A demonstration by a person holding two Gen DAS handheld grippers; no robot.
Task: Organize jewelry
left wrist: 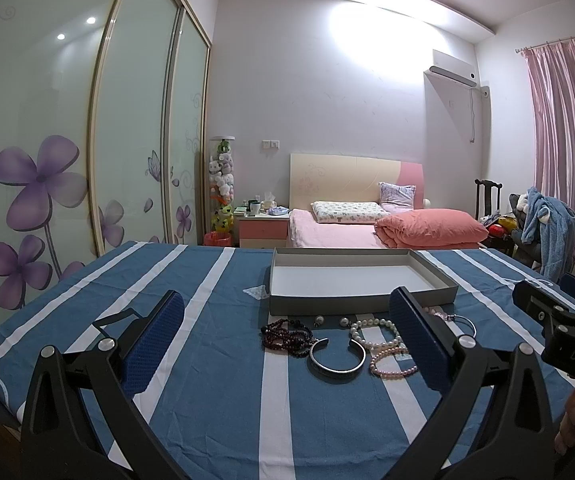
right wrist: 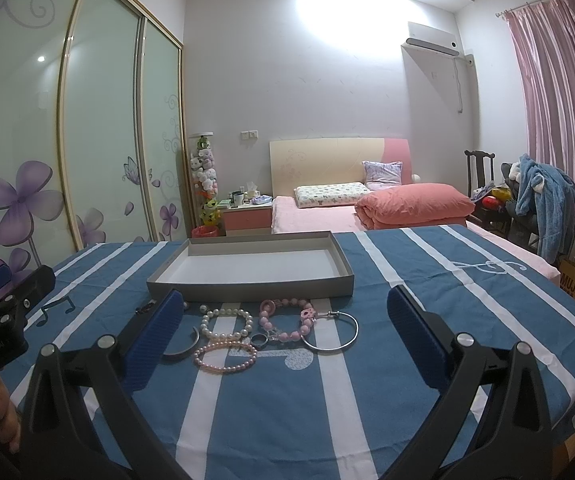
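Note:
A shallow grey box (left wrist: 361, 304) (right wrist: 247, 290) with a white inside stands on the blue striped cloth. In front of it lies jewelry: a dark red bead bracelet (left wrist: 287, 338), a silver cuff bangle (left wrist: 337, 360) (right wrist: 183, 346), a white pearl bracelet (left wrist: 375, 334) (right wrist: 225, 324), a pink pearl bracelet (left wrist: 391, 362) (right wrist: 225, 356), a pink bead bracelet (right wrist: 285, 318), a thin silver bangle (right wrist: 331, 330) and a ring (right wrist: 260, 340). My left gripper (left wrist: 287, 344) is open, above the cloth short of the jewelry. My right gripper (right wrist: 283, 340) is open, likewise.
The table's striped cloth (left wrist: 215, 400) (right wrist: 467, 300) runs to edges left and right. Small pearl earrings (left wrist: 343, 322) lie by the box. Behind are a bed (left wrist: 367, 224), a wardrobe (left wrist: 67, 140) and a chair with clothes (right wrist: 535, 196). The other gripper shows at each view's edge.

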